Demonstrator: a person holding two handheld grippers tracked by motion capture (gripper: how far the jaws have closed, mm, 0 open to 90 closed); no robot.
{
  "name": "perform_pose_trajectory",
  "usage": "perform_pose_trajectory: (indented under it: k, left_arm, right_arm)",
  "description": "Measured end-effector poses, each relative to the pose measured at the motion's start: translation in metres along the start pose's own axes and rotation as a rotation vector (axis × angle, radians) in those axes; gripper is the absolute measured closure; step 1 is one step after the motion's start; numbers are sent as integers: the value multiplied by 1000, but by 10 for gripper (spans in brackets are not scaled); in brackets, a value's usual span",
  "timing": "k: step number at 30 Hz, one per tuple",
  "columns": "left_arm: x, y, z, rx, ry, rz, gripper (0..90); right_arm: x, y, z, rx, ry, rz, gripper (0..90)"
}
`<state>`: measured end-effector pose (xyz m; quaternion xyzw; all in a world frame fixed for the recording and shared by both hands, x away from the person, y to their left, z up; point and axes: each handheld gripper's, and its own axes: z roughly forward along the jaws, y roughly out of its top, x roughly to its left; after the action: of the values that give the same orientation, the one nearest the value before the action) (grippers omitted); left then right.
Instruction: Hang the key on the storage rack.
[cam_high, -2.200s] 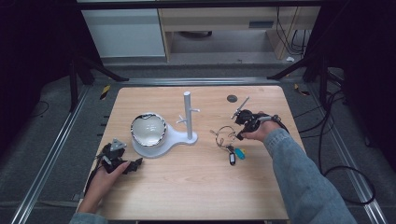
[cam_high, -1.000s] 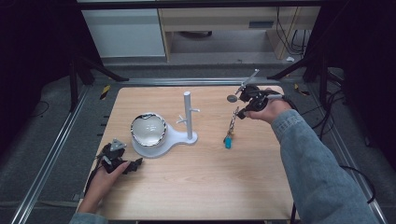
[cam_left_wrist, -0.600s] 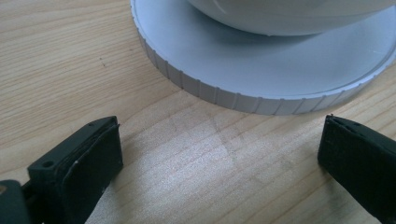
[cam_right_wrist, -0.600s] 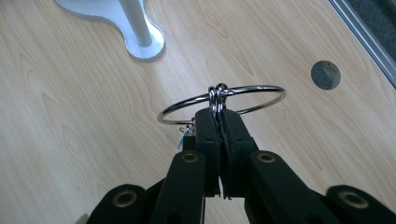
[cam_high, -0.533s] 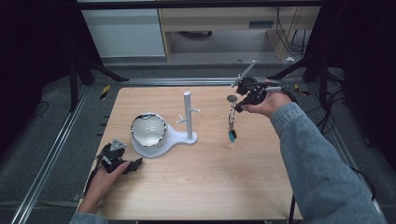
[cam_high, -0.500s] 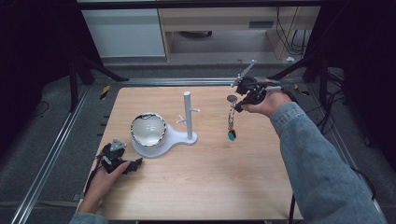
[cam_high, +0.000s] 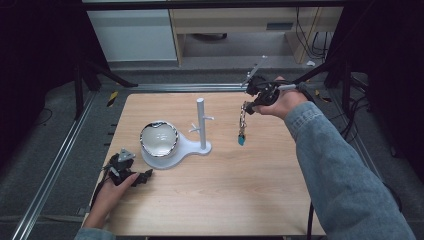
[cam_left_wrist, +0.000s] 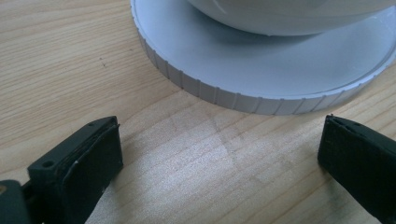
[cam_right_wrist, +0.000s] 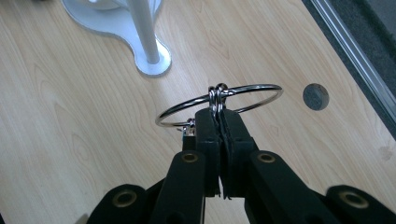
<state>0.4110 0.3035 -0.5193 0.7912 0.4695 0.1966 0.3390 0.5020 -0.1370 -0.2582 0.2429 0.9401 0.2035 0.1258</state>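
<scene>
The right claw (cam_high: 256, 98), clamped on a key ring (cam_right_wrist: 219, 105) whose chain and teal tag (cam_high: 241, 140) dangle above the desk (cam_high: 225, 200), hangs right of the white peg stand (cam_high: 201, 122), the nearer of the 2 claws, while the left claw (cam_high: 131, 175) rests wide apart beside the stand's bowl (cam_high: 159, 138).

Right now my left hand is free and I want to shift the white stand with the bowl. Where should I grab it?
Take the upright post below its side pegs, coming in level from the near, bare side. It is slim and straight, so open tongs can close around it; the round base is too wide and flat. The left tongs are open beside the base; the right tongs hold the key ring.
</scene>
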Motion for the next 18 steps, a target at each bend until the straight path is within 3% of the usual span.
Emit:
perform_pose_trajectory:
  k: [18]
  left_arm:
    - [0,0,0,0,0,0,0]
  right_arm:
    - [10,23,-12,-11,-3,-45,875]
